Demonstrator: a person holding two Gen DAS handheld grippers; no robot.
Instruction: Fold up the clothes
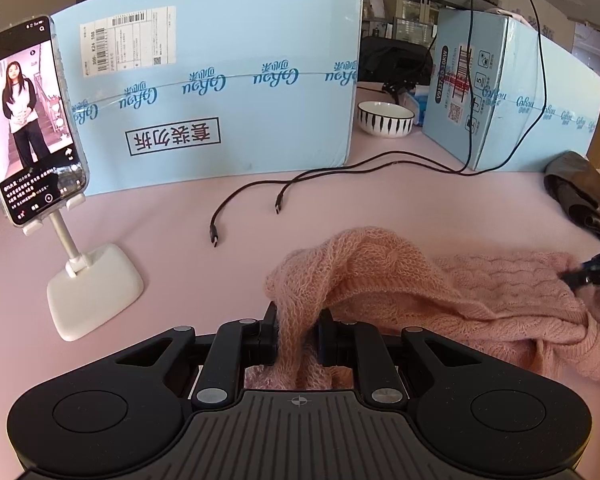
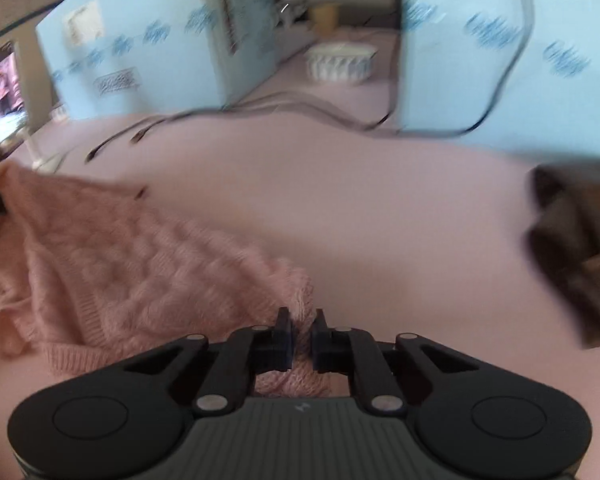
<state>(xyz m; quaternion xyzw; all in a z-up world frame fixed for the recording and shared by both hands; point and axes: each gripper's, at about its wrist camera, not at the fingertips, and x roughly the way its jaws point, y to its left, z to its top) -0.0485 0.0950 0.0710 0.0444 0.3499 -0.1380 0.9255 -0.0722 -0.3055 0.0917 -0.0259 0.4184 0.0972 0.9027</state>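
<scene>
Left wrist view: left gripper (image 1: 298, 326) jaws clamp a bunched edge of the pink cable-knit sweater (image 1: 440, 292); right gripper (image 2: 301, 334) pinches its opposite edge (image 2: 140, 264).

sweater (image 1: 440, 300) on table (image 1: 340, 216), boxes (image 1: 220, 92) behind

My left view is sharp and evenly bright with soft daylight; shadows are faint. The phone (image 1: 32, 120) screen glows clearly. My right view is smeared by motion blur, the blue boxes (image 2: 140, 60) streaked. Both views bend and darken at the corners.
</scene>
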